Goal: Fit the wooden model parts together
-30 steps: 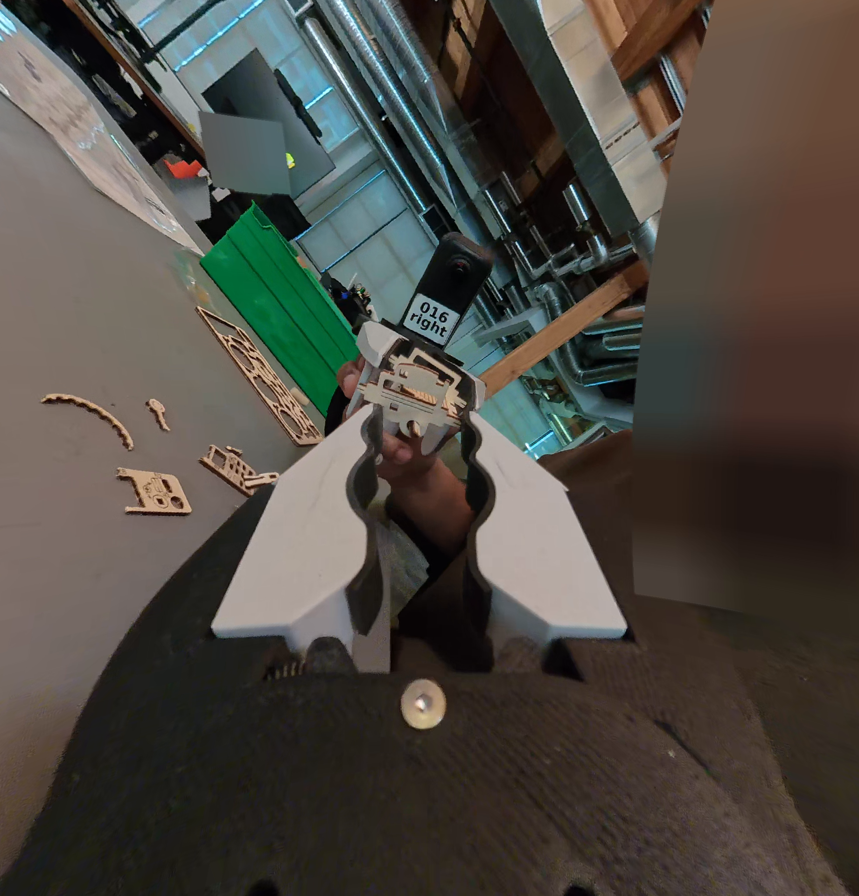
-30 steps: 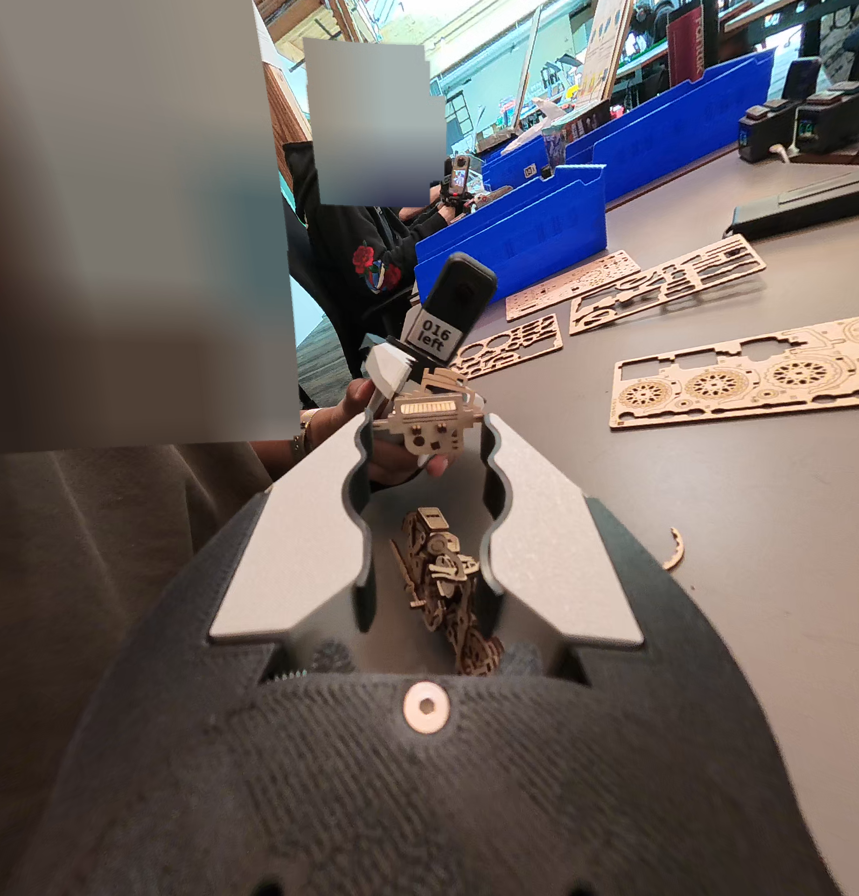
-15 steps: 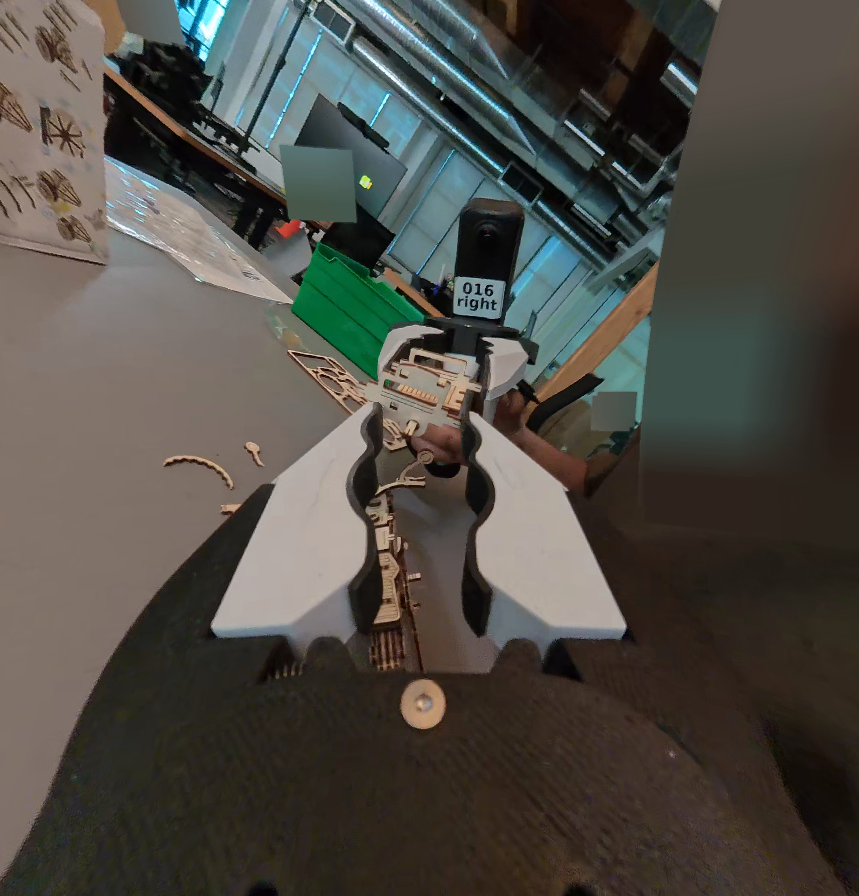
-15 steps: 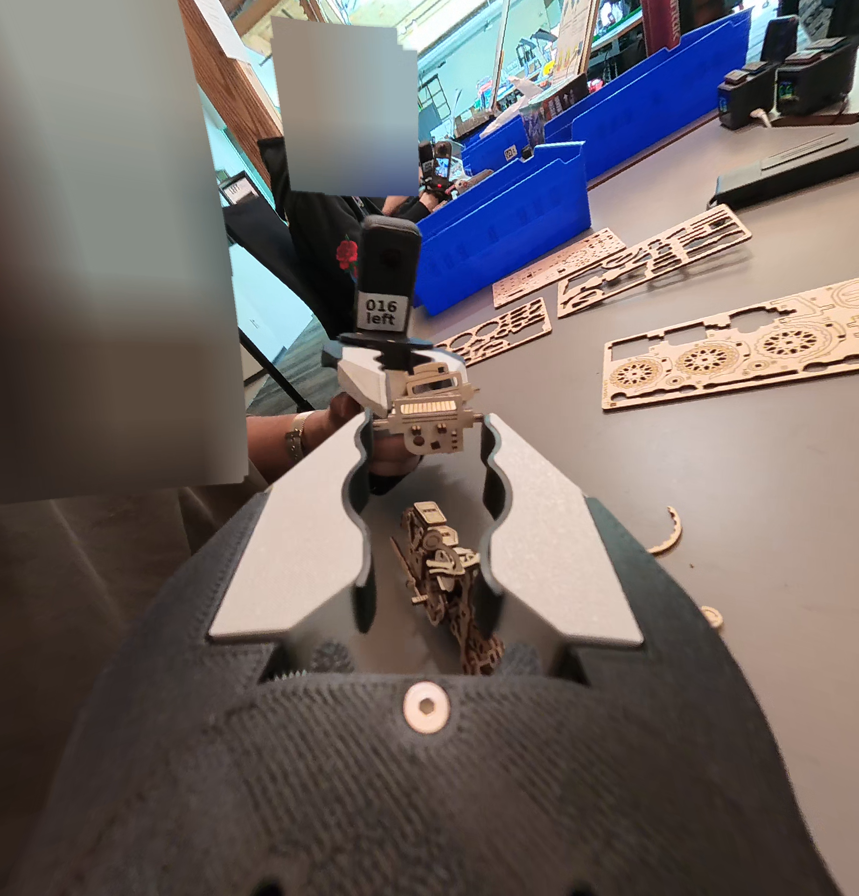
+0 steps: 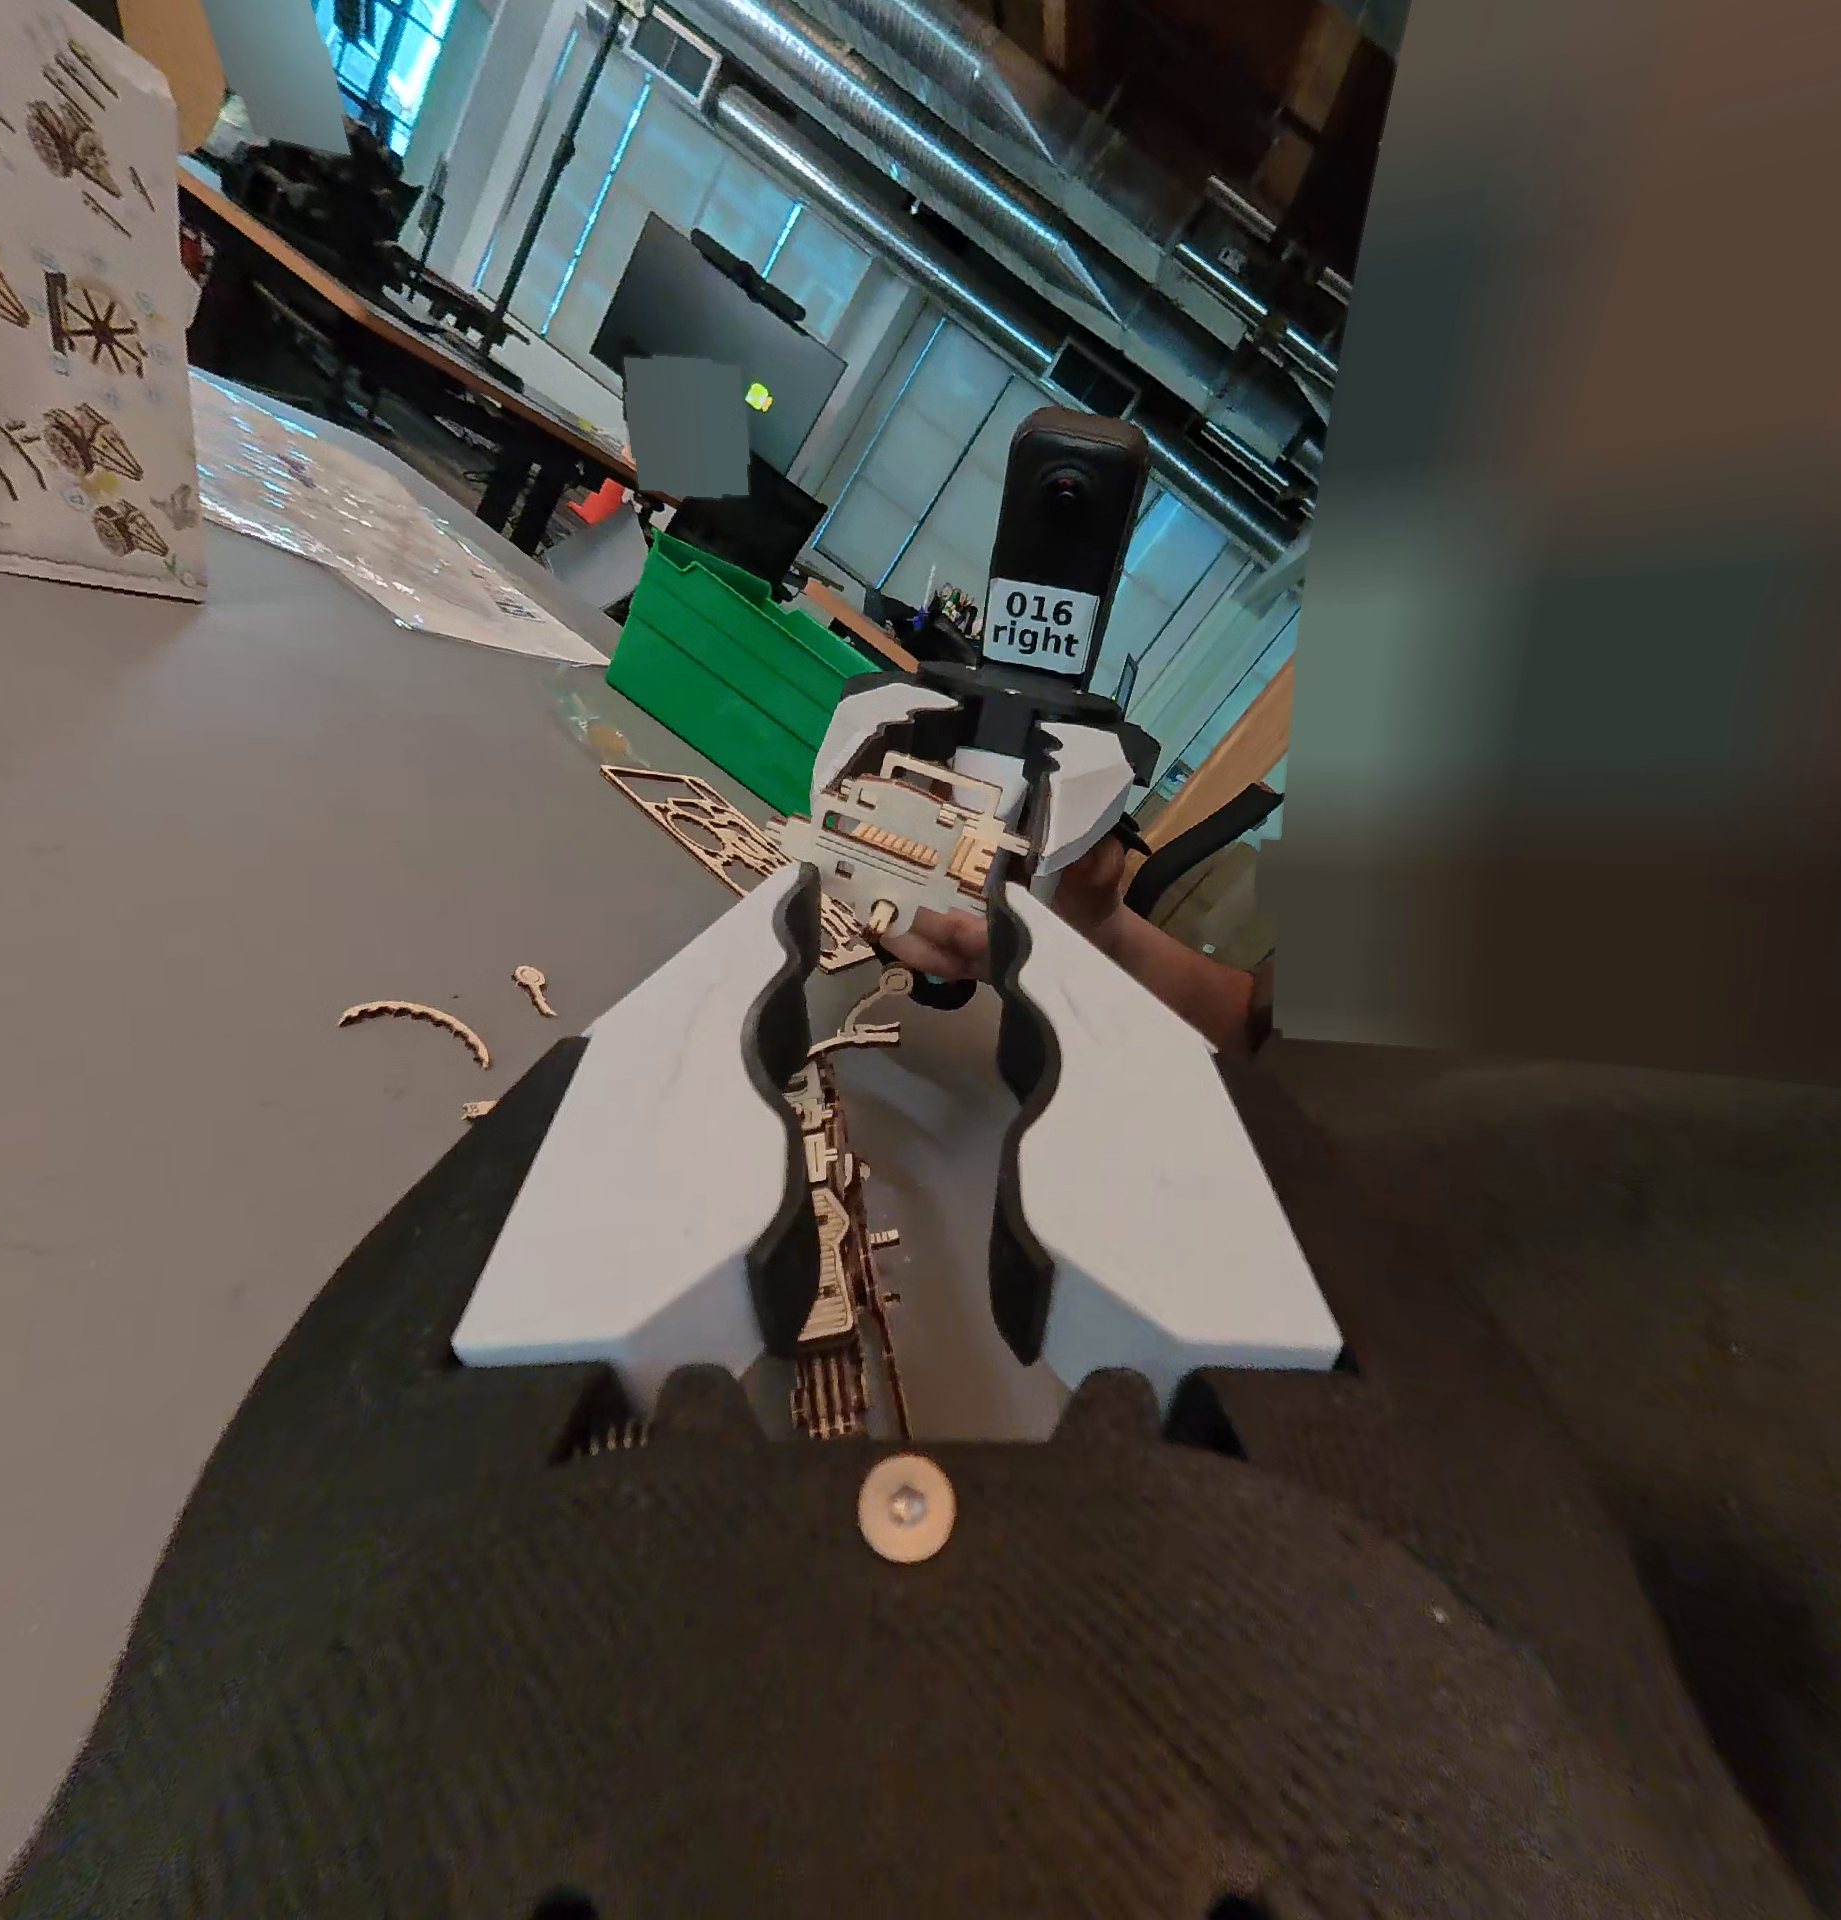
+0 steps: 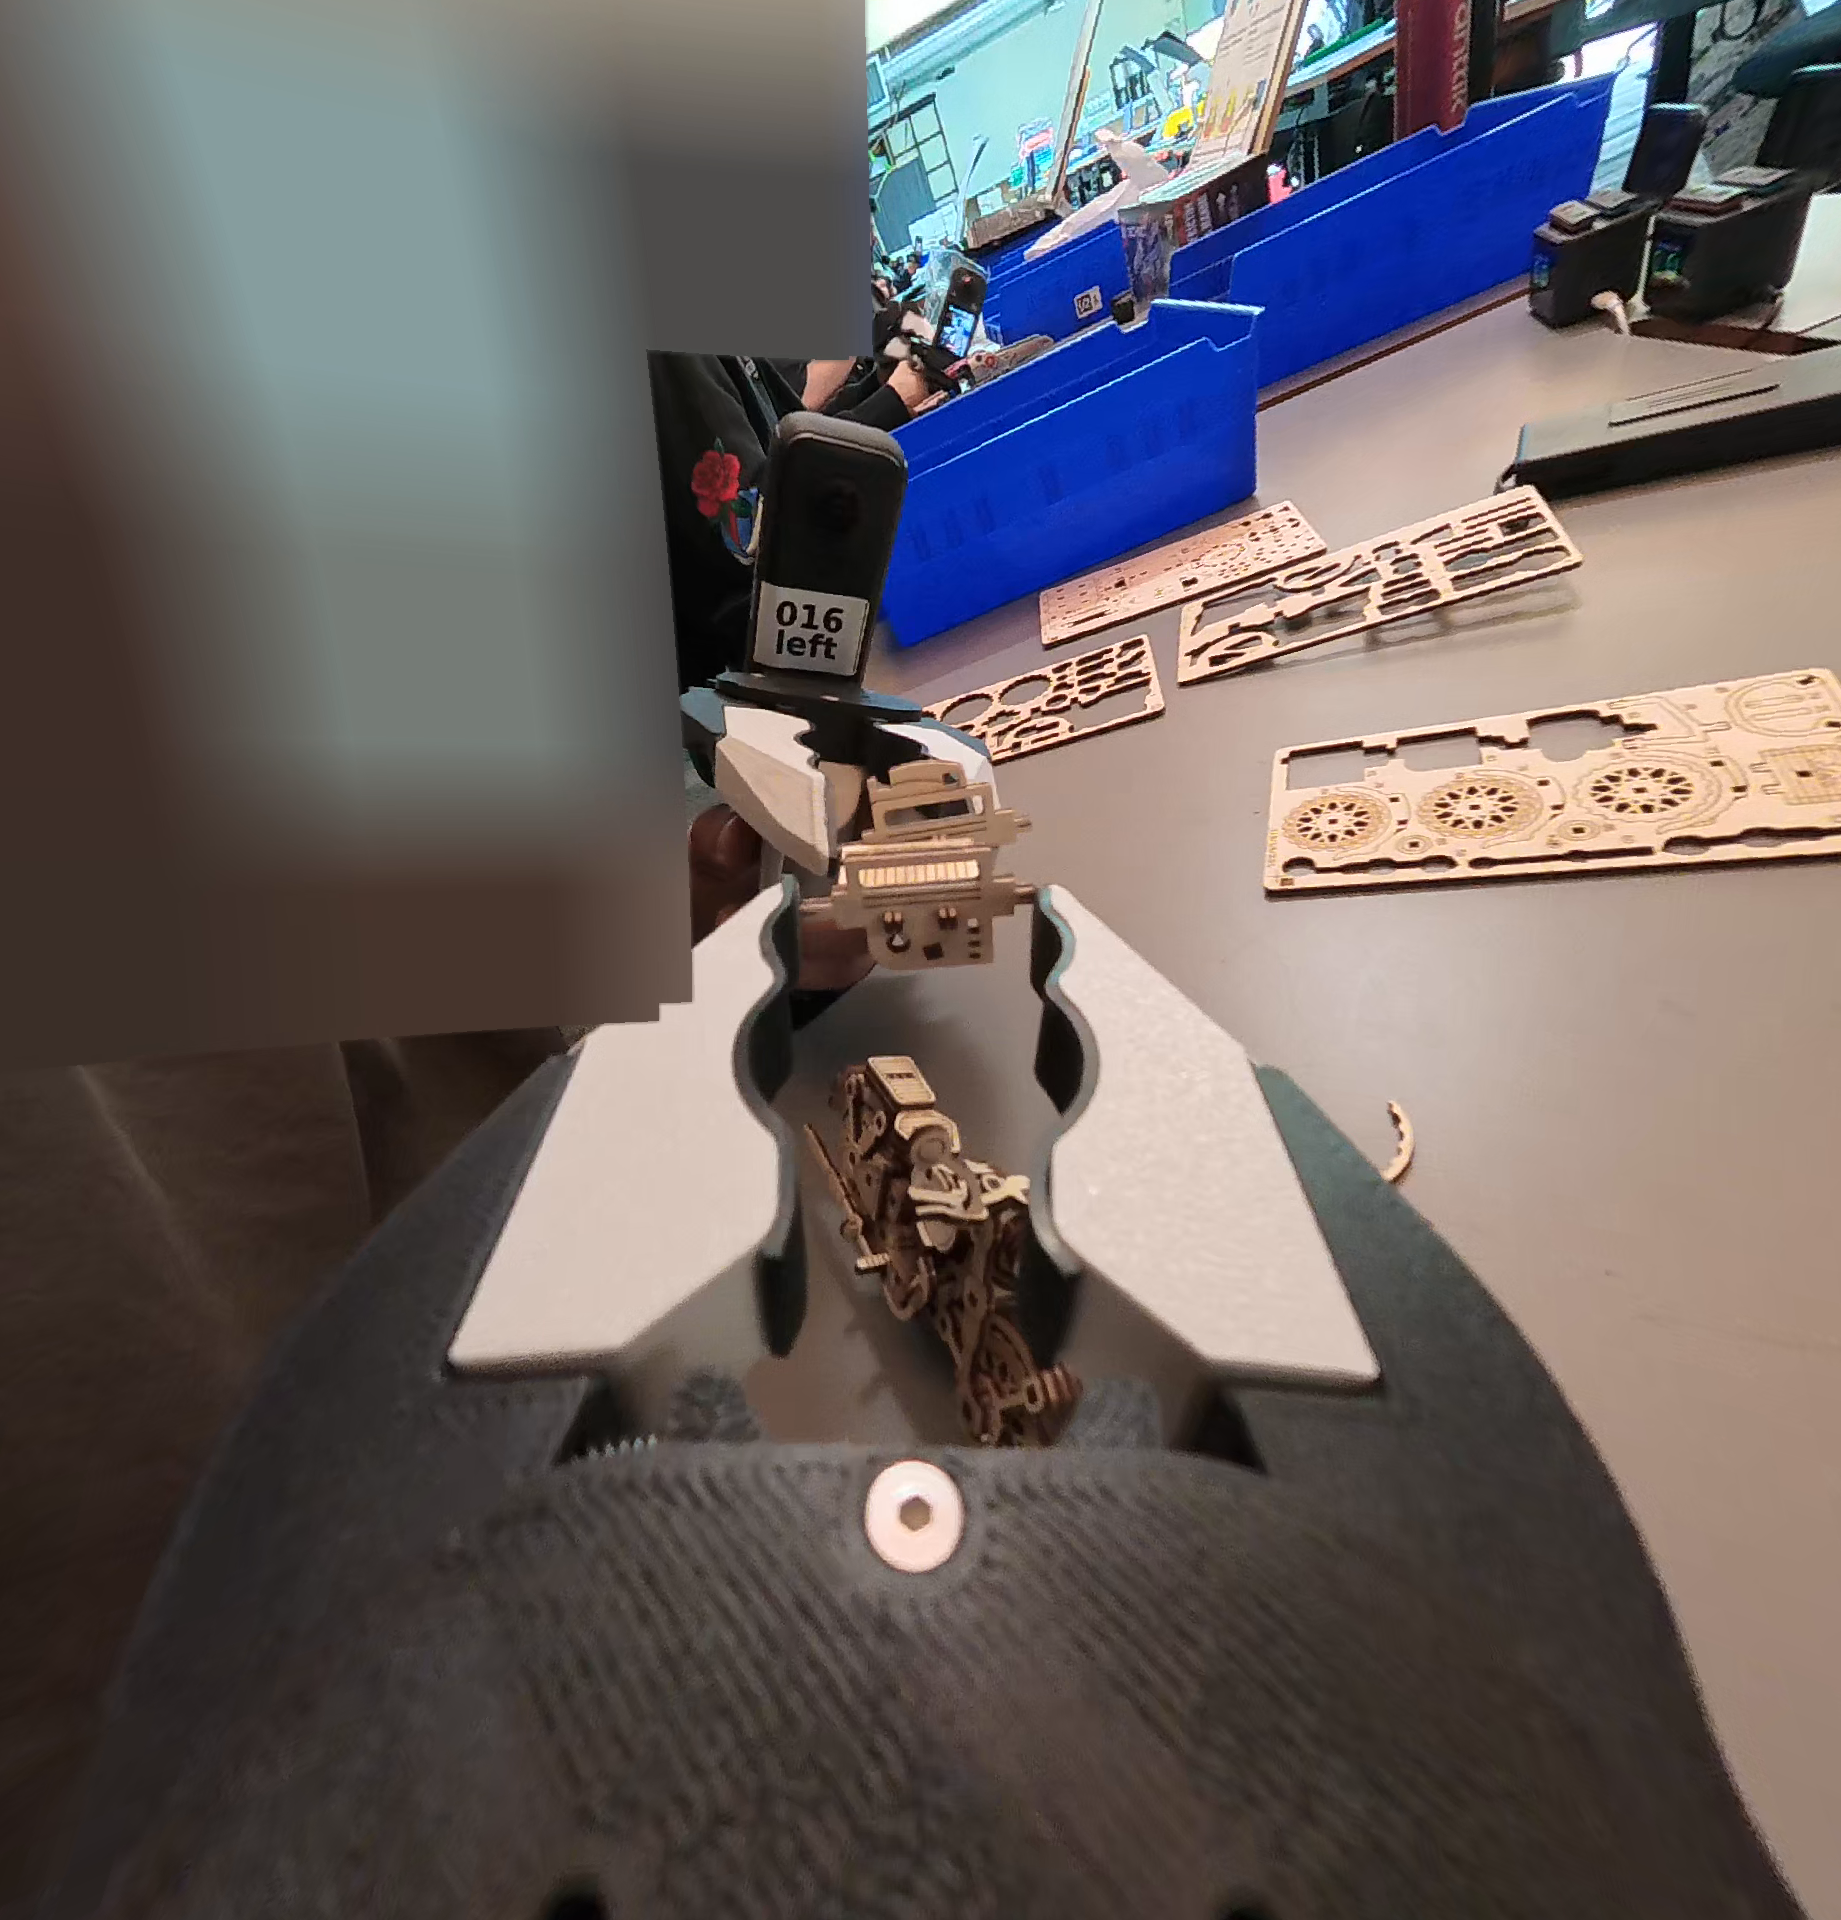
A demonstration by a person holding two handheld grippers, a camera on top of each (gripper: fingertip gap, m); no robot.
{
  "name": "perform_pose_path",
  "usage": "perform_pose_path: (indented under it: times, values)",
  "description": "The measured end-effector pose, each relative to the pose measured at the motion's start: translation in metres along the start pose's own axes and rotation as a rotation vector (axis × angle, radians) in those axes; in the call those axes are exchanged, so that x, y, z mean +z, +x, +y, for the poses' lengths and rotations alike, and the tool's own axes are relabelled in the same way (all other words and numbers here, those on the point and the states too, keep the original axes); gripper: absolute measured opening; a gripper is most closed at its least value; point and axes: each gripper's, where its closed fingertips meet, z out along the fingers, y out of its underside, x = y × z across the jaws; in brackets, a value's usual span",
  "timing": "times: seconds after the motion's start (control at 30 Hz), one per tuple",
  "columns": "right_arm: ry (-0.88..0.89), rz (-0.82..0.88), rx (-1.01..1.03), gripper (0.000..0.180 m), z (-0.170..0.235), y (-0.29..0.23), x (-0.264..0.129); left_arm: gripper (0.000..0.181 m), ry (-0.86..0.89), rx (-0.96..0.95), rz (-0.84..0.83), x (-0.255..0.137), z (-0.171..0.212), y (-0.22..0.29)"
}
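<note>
A small flat wooden sub-assembly [image 5: 900, 842] with slots and pegs hangs in the air between my two grippers, which face each other. My left gripper [image 5: 900, 894] is shut on its near side. My right gripper [image 6: 914, 920] is shut on the other side of the sub-assembly [image 6: 921, 899]. The right gripper also shows in the left wrist view [image 5: 957, 779], and the left gripper in the right wrist view [image 6: 833, 800]. A partly built wooden model [image 6: 937, 1236] lies on the grey table below, also seen in the left wrist view [image 5: 833, 1247].
Wooden part sheets [image 6: 1570, 800] [image 6: 1383, 592] [image 6: 1051, 696] lie to the right, with blue bins [image 6: 1082, 488] behind. A loose curved piece [image 6: 1399, 1143] lies nearby. A toothed arc [image 5: 417, 1023], a green bin [image 5: 729, 665] and a printed box [image 5: 64, 312] are on the left side. Left and right tips are no more than a few centimetres apart.
Both grippers tilted level while holding the sub-assembly. The left view swung from the ceiling down to the table. The model on the table now shows beneath the left fingers.
</note>
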Motion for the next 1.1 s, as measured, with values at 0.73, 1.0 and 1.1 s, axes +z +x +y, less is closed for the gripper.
perform_pose_path:
  times: [0.73,1.0,1.1]
  values:
    - [-0.003,-0.015,-0.049,0.044,0.0011,-0.0053,-0.0018,0.03,-0.014,0.091,0.012,-0.0002,0.0018,0.0068]
    - [0.004,-0.005,-0.064,0.044,-0.0009,-0.007,-0.0017,0.03,-0.011,0.144,0.004,-0.0004,0.0014,0.0085]
    - [0.0,0.009,-0.074,0.044,-0.0011,-0.0075,-0.001,0.03,-0.007,0.169,-0.002,-0.001,0.0006,0.0087]
